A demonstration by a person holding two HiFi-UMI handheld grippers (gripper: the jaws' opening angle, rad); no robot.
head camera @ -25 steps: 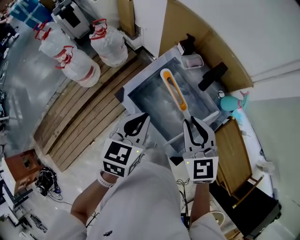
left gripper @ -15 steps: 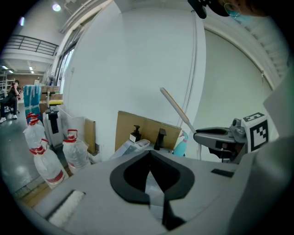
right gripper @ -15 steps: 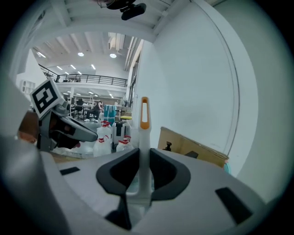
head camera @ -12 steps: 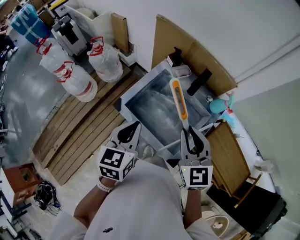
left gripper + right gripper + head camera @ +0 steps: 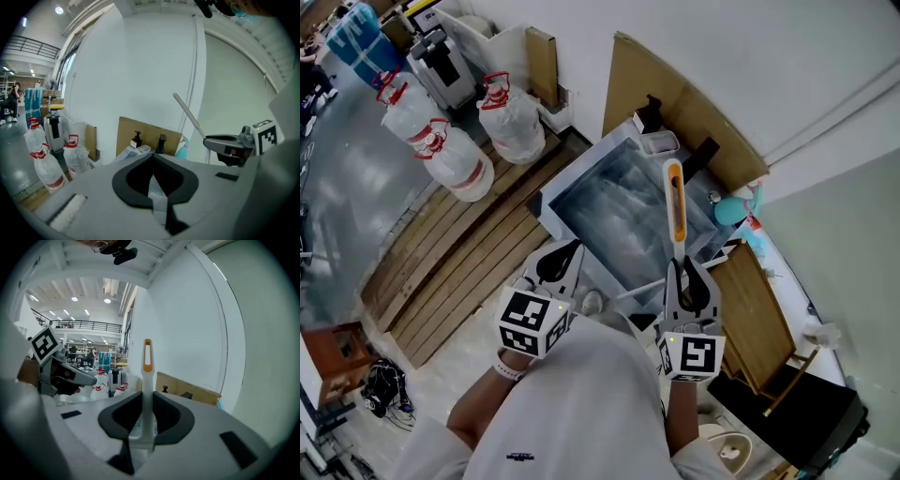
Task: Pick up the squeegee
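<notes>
Since the earlier frame, the squeegee has swung from an 11 o'clock lean to a near 12 o'clock heading in the head view, and both grippers have risen with it. Nearest the person, the left gripper sits at 9 o'clock of the right gripper. The left gripper view shows its jaws pressed together with nothing between them. The right gripper view shows its jaws clamped on the white shaft of the squeegee. The shaft runs out past the jaw tips, and the orange slotted grip forms its far end. The squeegee is clear of every surface and hangs over the near right part of the steel sink. Wooden slats lie on the floor at 9 o'clock of the sink. Beyond the sink, a black faucet and a black pump bottle stand near its far rim. Behind them a cardboard sheet leans on the white wall. Large water bottles with red caps stand at 10 o'clock, well apart from the sink.
</notes>
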